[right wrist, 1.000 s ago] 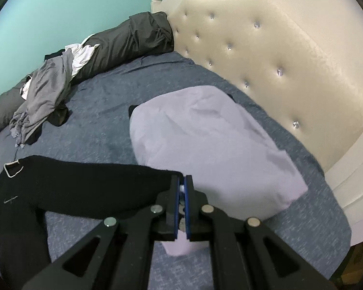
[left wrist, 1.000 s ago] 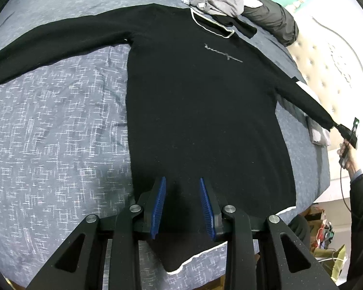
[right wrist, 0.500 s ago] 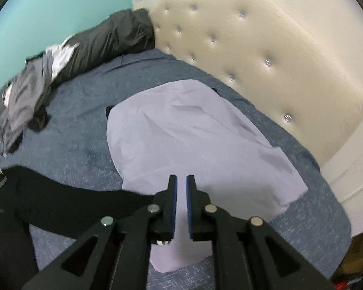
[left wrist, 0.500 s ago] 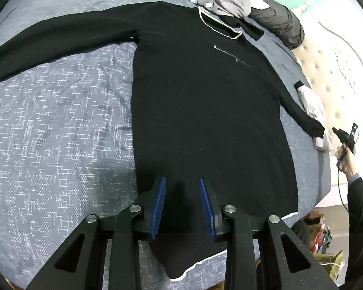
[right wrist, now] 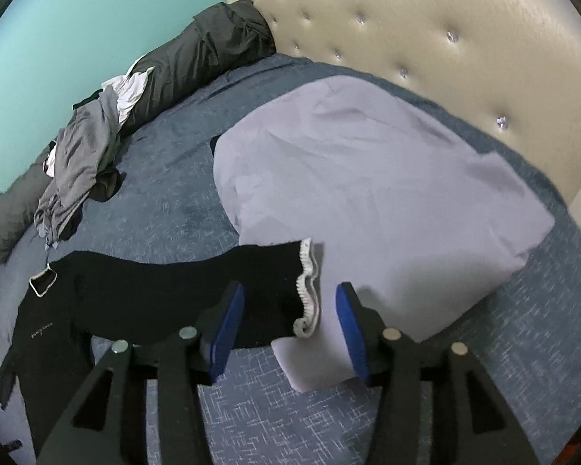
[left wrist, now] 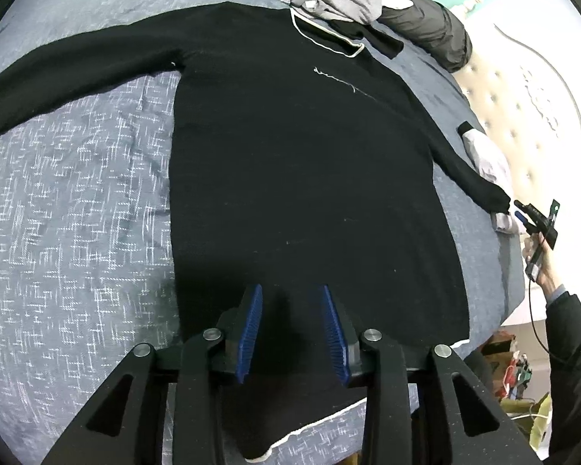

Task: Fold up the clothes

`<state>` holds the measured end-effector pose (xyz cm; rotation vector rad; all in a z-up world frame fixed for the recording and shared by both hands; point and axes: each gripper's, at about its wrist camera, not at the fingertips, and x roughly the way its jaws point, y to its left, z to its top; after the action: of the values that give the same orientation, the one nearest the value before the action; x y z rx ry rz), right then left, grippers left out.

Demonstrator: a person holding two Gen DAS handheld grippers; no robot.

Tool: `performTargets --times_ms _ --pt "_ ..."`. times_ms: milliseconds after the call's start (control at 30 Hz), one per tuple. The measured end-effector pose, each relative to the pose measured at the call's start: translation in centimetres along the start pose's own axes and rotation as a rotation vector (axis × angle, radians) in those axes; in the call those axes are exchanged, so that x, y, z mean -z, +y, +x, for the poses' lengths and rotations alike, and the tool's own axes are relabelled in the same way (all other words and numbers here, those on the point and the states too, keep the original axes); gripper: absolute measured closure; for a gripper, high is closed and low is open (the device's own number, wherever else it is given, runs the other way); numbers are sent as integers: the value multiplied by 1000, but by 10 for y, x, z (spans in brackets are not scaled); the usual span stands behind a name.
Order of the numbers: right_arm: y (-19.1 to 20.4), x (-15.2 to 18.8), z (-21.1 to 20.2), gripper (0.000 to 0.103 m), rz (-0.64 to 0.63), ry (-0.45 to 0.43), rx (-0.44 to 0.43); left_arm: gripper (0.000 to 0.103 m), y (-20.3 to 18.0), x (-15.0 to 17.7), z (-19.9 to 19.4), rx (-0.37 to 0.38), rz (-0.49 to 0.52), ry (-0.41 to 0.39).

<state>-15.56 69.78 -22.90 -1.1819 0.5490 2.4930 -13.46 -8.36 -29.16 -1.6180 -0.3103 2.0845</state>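
The right gripper [right wrist: 288, 321] has just spread its jaws, dropping the black sweater's [left wrist: 302, 162] cuff [right wrist: 306, 290] onto the pillow [right wrist: 387, 178], so 1 sleeve lies flat for folding.

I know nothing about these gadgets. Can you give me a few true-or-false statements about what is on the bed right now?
1. The black sweater lies spread flat on the bed. True.
2. The right gripper is clamped on the sleeve cuff. False: its jaws have just been opening, and the cuff lies loose between them.
3. A lilac pillow lies by the headboard. True.
4. The sweater is red. False: black, with a pale neckline.
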Motion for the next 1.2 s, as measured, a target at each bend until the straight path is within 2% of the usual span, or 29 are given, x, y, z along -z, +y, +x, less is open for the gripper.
performTargets --times_ms 133,267,333,367,433,500,667,800,867,900,1000,1100,1200 --pt "0 2 10 52 -10 9 3 60 4 -4 3 -27 -21 -9" --pt "3 4 21 52 -35 19 27 43 10 -7 7 -61 -51 -25" --pt "7 6 23 58 -61 9 40 41 13 -8 9 -67 -65 -27" --pt "8 7 23 70 -74 6 48 41 14 -8 9 -68 -68 -27" --pt "11 8 24 75 -97 -2 65 41 16 -10 10 -71 -69 -29" --pt "13 9 23 88 -109 -10 72 41 17 -10 10 -71 -68 -30" --pt "15 6 19 93 -121 -24 87 41 18 -13 10 -77 -63 -42" --pt "13 0 11 93 -98 -54 188 41 19 -15 6 -79 -58 -56" --pt "11 -4 -2 92 -69 -108 274 41 21 -18 5 -79 -56 -64" --pt "11 -6 -10 92 -52 -139 288 41 23 -20 5 -77 -55 -68" --pt "27 -10 -24 92 -35 -192 209 41 25 -31 10 -77 -54 -80" --pt "75 -13 -20 92 -128 -172 101 41 29 -46 16 -76 -56 -97" --pt "139 -13 -3 92 -205 -123 -44 40 33 -63 24 -85 -61 -121"
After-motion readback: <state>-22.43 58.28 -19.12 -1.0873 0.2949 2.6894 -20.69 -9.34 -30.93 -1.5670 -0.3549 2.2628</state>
